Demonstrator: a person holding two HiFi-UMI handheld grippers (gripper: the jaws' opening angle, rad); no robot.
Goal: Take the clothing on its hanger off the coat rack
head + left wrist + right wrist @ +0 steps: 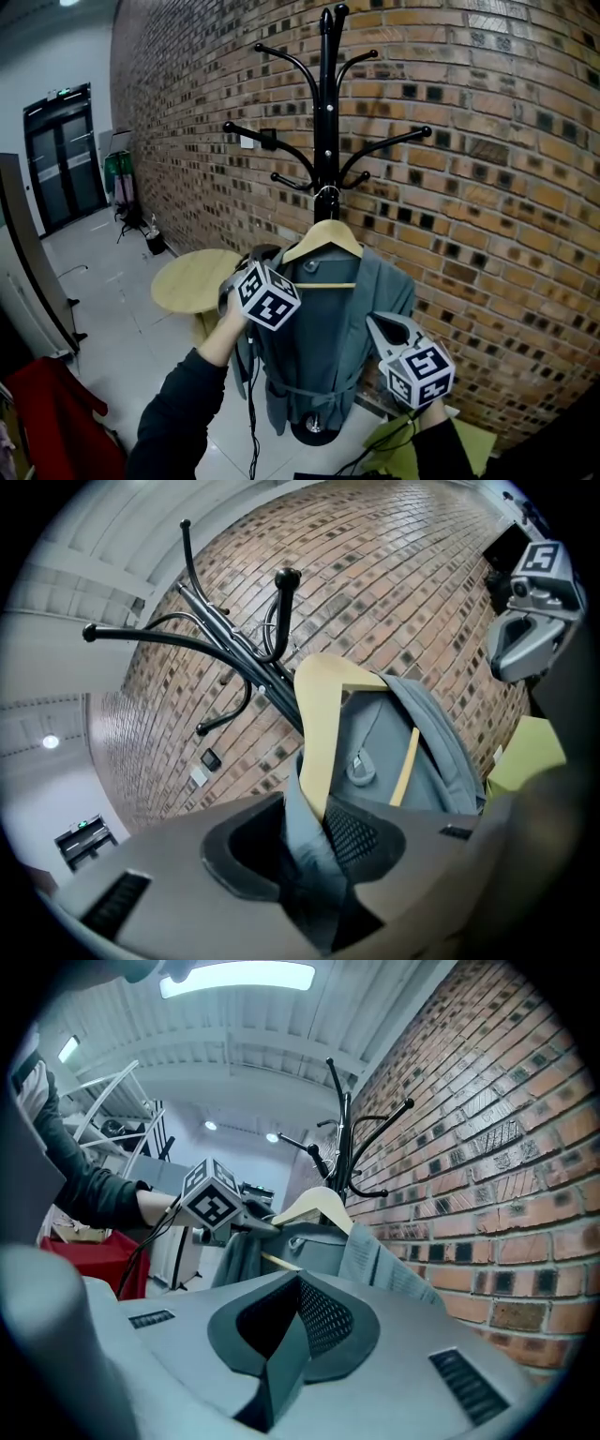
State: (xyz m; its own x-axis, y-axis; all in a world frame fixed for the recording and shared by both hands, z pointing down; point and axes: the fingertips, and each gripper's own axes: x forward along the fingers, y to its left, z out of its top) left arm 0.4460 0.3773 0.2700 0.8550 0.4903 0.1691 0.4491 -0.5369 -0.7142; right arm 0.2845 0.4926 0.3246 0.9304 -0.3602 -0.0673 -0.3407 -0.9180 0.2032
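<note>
Left gripper (314,846) is clamped on the grey clothing (328,347) at the shoulder toward the frame's left, pinching the fabric and the end of the wooden hanger (323,239) together. The garment hangs at frame centre, its hanger's hook up against the pole of the black coat rack (326,112), seemingly on a lower arm. Right gripper (373,321) hovers just beside the garment's other sleeve at lower right, touching nothing, its jaws apparently together and empty — behind stands a brick wall (487,187), with a round table (187,277) at left and a red cloth (52,412) in the lower-left corner.
</note>
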